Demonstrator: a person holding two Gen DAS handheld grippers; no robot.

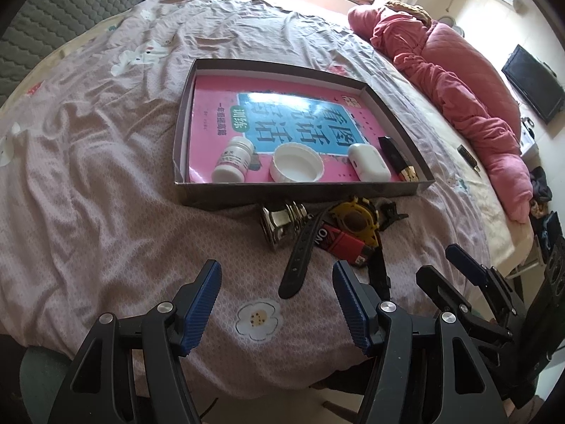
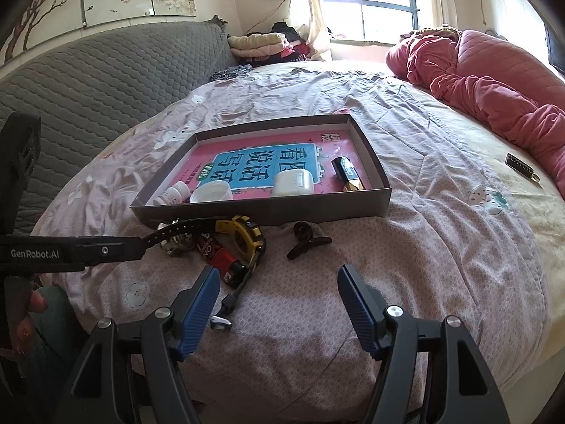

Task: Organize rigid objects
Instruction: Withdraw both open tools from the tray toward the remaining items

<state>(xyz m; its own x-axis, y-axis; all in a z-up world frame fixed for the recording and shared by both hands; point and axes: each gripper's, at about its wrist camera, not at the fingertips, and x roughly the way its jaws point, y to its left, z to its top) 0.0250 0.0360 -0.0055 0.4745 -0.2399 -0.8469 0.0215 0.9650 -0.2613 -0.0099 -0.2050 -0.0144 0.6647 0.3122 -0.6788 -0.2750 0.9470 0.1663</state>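
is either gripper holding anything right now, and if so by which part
Nothing is held. The left gripper and the right gripper both hover over the bedspread with jaws open and empty; the watch lies untouched.

Pink book [image 1: 226, 88] in grey tray [image 1: 303, 192]; yellow-black watch [image 1: 356, 221].

A wide bed [image 1: 106, 176] covered in a wrinkled pale pink sheet with white flower prints is lying under my fingers. A shallow grey cardboard tray [image 1: 303, 193] is sitting on it. Just in front of the tray, a shiny metal fitting [image 1: 279, 226], a yellow-cased watch with a black strap [image 1: 355, 221], a red and black lighter [image 1: 344, 242] and a small black clip [image 2: 305, 238] are resting close together. A rumpled pink quilt [image 1: 459, 106] is lying along the far edge, a dark tag [image 2: 522, 166] near it.
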